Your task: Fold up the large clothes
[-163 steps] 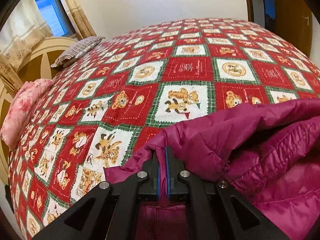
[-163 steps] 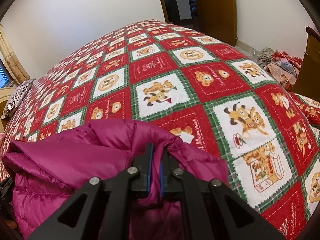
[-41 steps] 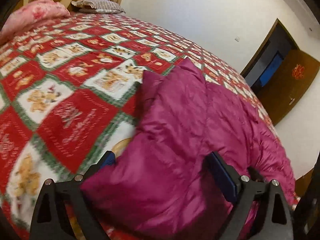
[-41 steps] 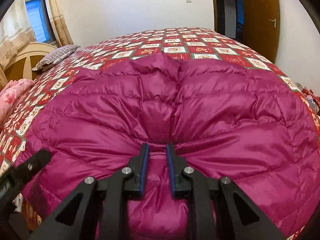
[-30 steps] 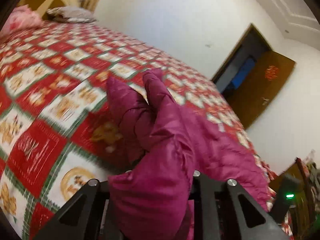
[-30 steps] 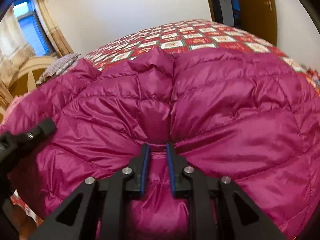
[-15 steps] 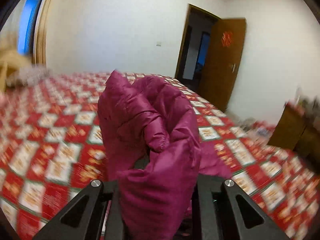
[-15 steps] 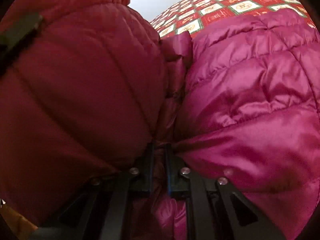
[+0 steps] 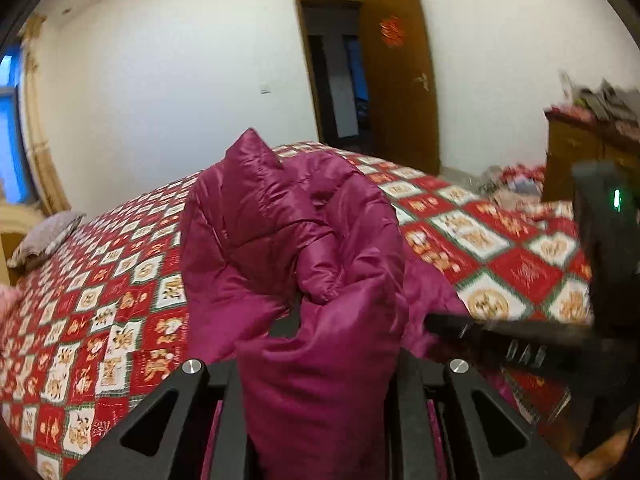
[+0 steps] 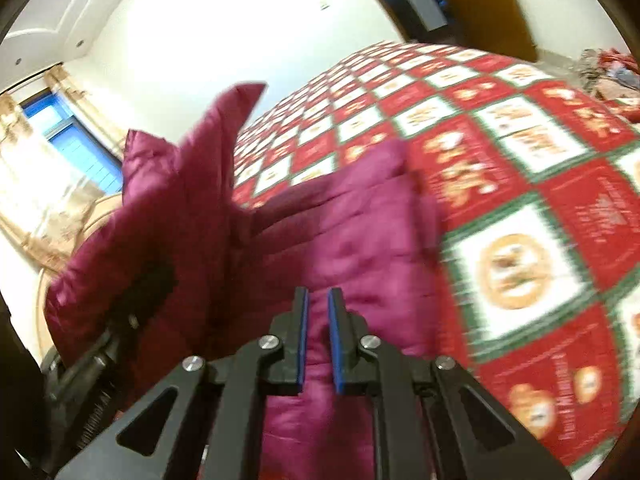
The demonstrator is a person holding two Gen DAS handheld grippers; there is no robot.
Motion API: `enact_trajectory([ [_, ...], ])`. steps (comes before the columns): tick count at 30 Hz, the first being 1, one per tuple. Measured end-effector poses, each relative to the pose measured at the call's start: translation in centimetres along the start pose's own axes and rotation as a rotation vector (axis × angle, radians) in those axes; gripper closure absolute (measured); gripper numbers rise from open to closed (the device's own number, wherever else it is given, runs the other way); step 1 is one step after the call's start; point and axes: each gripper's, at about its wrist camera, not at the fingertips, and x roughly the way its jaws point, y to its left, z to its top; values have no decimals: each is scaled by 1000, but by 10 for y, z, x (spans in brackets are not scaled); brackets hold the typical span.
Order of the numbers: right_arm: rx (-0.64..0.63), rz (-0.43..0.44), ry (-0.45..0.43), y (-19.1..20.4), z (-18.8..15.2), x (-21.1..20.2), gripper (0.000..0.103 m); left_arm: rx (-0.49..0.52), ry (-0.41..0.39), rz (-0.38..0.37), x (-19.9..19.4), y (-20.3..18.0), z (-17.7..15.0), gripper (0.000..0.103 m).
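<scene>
Bare quilt [image 9: 120,288] stretches toward ten o'clock; both grippers, left [image 9: 316,360] and right [image 10: 318,340], stay clamped on the magenta jacket [image 9: 288,240]; only the left view shows the door [image 9: 400,76]

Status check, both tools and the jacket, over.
Left tool shut on magenta jacket, bunched. Right tool shut on jacket too. Nothing blocking on quilt.

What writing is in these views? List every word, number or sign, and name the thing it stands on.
"Memories", probably; the words before it are blurred: white lettering on a red square of the quilt.
Red emblem on the door: too blurred to read.
Lettering on the other quilt squares: too small or blurred to read.
Jacket: no text visible.
</scene>
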Motion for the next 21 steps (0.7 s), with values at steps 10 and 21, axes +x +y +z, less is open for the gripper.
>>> enact_trajectory([
  [10,19,-92,-40,-35,8,-32,83,164,57,-69,21,-60,-32,87],
  [21,-163,27,-23,-12,57,-29,75,200,63,-128,35,-76,-51,87],
])
